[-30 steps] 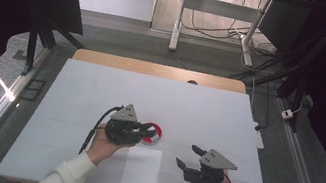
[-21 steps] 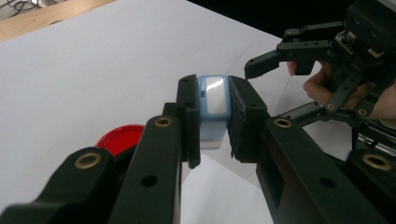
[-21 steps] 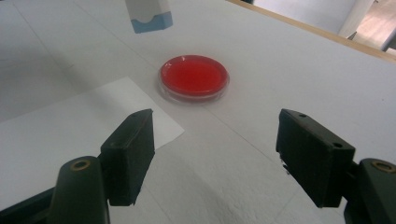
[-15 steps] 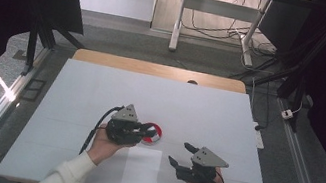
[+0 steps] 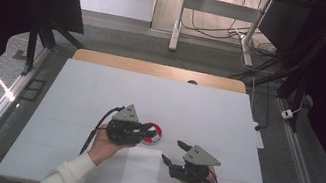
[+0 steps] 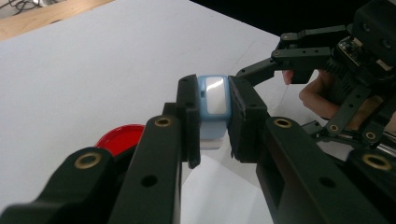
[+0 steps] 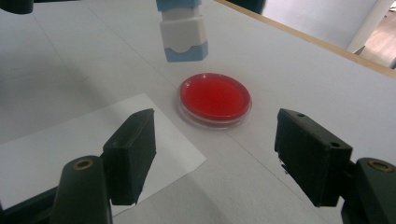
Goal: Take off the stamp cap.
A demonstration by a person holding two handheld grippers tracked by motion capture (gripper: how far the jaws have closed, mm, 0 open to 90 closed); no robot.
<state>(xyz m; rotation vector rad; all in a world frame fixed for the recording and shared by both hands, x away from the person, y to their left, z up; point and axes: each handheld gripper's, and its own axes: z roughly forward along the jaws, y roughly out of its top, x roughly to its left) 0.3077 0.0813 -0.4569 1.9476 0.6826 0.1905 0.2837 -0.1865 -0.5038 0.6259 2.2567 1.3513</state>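
**Risk of a tipped dish or a slipped block**

Gripping a small blue-and-white block (image 6: 213, 100) in the left gripper (image 5: 146, 131), with pads pressed flat on 2 opposite sides, just left of centre in the high view. Hanging clear of the table (image 5: 100, 90) at the top centre of the right gripper view, above and just behind the round red dish (image 7: 215, 98). Cannot tell what kind of tool it is; possibly a stamp.

Holding the right gripper (image 5: 171, 150) wide open at lower centre-right of the high view, having just closed the jaws a little, with nothing between the pads. Aimed at the dish in mid-frame of the right gripper view, farther off than the 2 pads and touching neither. Lying at lower left of that view, a white sheet of paper (image 7: 56, 149), its corner just beside the dish rim.

Possible trouble from here:

1. Pinching the low rim off-centre with the right gripper, and so flipping or skating the dish across the smooth table.
2. Catching the paper corner under a jaw and dragging the sheet askew.
3. Lowering the block at a tilt, and so loading only 1 edge of its face or nudging the unsteadied dish aside.
4. Bringing the 2 grippers together over the same small spot, and so knocking the block loose from its narrow grip.
5. Smearing red onto the table or the paper if the dish gets bumped.
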